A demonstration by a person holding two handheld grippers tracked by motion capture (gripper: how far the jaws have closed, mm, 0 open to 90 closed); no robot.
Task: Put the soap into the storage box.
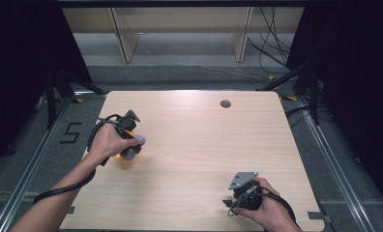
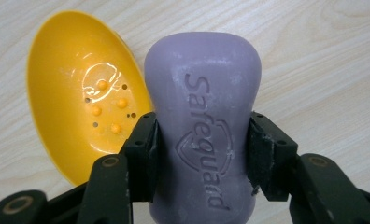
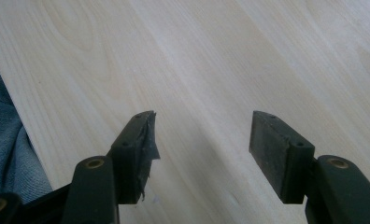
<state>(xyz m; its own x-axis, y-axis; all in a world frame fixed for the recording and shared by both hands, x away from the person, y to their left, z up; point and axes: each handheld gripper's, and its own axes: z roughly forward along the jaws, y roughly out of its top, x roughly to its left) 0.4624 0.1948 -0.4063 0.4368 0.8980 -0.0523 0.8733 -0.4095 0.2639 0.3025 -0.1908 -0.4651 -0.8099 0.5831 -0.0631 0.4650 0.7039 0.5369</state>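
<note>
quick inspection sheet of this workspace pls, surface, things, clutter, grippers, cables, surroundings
Surface: pale wood table, round hole near far edge.
Things: purple soap bar stamped Safeguard; yellow soap dish beside it, nothing in it.
Clutter: nothing seen.
Grippers: left gripper shut on the soap bar; right gripper open, over bare table.
Cables: black cable trails from left gripper; loose cables on floor beyond.
Surroundings: wooden frames, dark drapes at sides.

L claw (image 1: 134, 145) holds purple soap (image 1: 139, 140) over yellow dish (image 1: 123, 155); R claw (image 1: 228, 200) at table (image 1: 194, 145) front.
</note>
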